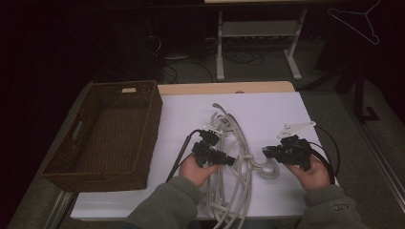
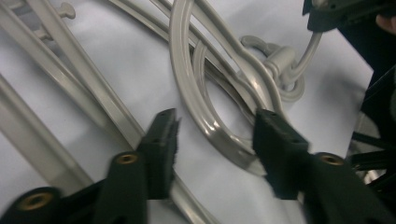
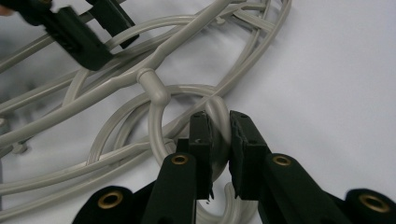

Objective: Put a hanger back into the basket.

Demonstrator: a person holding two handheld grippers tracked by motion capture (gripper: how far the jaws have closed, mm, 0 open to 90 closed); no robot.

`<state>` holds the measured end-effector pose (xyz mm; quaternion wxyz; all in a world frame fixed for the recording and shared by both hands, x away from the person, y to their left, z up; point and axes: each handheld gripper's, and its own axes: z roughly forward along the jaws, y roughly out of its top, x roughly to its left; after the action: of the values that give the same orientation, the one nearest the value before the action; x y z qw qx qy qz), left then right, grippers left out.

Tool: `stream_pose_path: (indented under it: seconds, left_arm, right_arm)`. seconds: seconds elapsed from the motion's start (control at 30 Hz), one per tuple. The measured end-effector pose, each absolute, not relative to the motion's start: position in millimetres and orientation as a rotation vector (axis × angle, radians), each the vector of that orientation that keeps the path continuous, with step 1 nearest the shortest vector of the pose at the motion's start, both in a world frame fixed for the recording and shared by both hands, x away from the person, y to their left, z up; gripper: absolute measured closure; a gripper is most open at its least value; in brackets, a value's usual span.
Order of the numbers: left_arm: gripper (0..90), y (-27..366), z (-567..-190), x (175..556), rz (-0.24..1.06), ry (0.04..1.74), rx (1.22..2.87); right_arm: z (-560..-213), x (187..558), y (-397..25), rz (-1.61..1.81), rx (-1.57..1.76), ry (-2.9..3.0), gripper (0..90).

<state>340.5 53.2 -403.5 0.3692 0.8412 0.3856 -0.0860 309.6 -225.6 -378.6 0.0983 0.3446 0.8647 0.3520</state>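
Pinching a hook [image 3: 219,116] of the grey plastic hangers [image 1: 234,157], the right tongs [image 3: 218,122] are pressed onto it from both sides, probably to anchor the tangled bundle so one hanger can be pulled free. The left tongs [image 2: 215,135] are hanging spread over a curved hanger arm [image 2: 196,112], jaws either side of it without touching, seemingly lining up a grab. The hangers are lying heaped at the middle of the white table [image 1: 277,114], running toward six o'clock. A woven basket [image 1: 148,119] is sitting empty at nine o'clock, a likely destination. Beyond, at twelve o'clock, the room is looking dim, with a white table frame [image 1: 220,47] and floor cables [image 1: 191,64].
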Motion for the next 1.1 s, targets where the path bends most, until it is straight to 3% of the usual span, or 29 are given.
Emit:
stream_pose_path:
  seconds: [0.17, 0.53, 1.1]
  left_arm:
    - [65.3, 55.0, -404.2, 346.9, -0.275, 1.046, 2.129]
    - [70.4, 59.9, -409.4, 357.4, -0.421, 1.158, 2.042]
    - [77.1, 74.7, -405.0, 357.9, -0.458, 1.149, 1.961]
  right_arm:
    - [-378.6, 311.6, -222.8, 1.032, 1.006, 2.564, 79.4]
    - [-379.0, 315.0, -218.3, 1.015, 1.003, 2.578, 79.3]
    - [-375.6, 313.5, -219.3, 1.049, 0.991, 2.586, 79.8]
